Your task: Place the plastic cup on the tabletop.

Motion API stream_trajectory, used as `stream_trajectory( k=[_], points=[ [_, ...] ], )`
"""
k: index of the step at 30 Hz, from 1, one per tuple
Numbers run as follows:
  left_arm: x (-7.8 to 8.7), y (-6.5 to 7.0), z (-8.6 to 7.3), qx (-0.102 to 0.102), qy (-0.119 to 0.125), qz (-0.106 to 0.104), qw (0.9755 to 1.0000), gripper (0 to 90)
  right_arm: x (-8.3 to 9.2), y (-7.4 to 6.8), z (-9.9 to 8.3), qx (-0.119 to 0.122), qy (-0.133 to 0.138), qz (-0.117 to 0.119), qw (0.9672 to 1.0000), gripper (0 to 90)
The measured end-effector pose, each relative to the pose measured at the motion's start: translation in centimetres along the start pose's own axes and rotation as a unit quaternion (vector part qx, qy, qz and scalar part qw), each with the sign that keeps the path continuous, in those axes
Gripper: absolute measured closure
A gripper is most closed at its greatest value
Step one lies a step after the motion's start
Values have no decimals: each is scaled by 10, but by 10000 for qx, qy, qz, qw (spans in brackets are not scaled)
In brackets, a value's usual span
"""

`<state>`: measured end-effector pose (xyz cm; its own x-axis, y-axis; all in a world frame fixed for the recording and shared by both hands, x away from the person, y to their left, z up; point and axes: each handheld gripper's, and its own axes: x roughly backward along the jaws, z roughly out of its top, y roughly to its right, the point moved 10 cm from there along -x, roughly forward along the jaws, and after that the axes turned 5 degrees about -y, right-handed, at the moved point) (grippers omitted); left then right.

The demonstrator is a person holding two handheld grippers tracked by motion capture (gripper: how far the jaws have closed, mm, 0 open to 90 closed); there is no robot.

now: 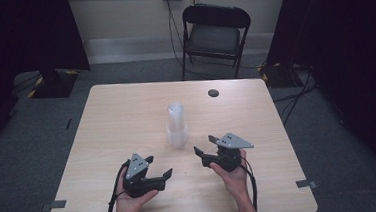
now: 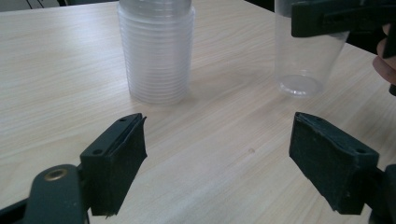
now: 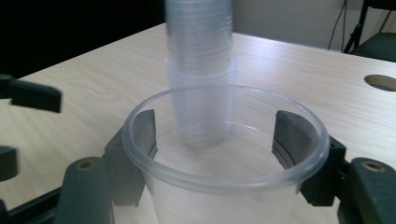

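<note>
The right gripper [image 1: 205,146] is clamping a single clear cup [image 3: 224,154] by its walls, upright, just right of the stack of clear cups [image 1: 176,124] standing mid-table; the left gripper [image 1: 159,166] is hovering with jaws apart and nothing between them; bare table [image 1: 116,116] is lying open on all sides of the stack; a round hole [image 1: 213,92] is sitting near the far edge; a folding chair [image 1: 215,34] is standing beyond the table; no legible writing is showing.
</note>
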<state>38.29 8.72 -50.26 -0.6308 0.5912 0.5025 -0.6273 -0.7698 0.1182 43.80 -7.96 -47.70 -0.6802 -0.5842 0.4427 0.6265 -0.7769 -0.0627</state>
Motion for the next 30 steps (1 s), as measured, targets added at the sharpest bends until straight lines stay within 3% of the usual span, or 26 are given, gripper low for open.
stream_trajectory(
  k=[7, 14, 24, 30],
  points=[
    [4, -7, -8, 126, -30, 76, 9999, 173, -7, 14, 8, -180, -12, -46, 9998, 306],
    [4, -9, -10, 197, -39, 61, 9998, 166, -12, 34, 18, -321, 12, -246, 9992, 307],
    [1, -8, -15, 149, -184, 85, 9997, 169, -23, 56, 23, -255, -13, -478, 9985, 302],
    [2, -10, -17, 259, -217, 53, 9994, 182, -32, 65, 26, -368, -110, -543, 9978, 293]
  ],
)
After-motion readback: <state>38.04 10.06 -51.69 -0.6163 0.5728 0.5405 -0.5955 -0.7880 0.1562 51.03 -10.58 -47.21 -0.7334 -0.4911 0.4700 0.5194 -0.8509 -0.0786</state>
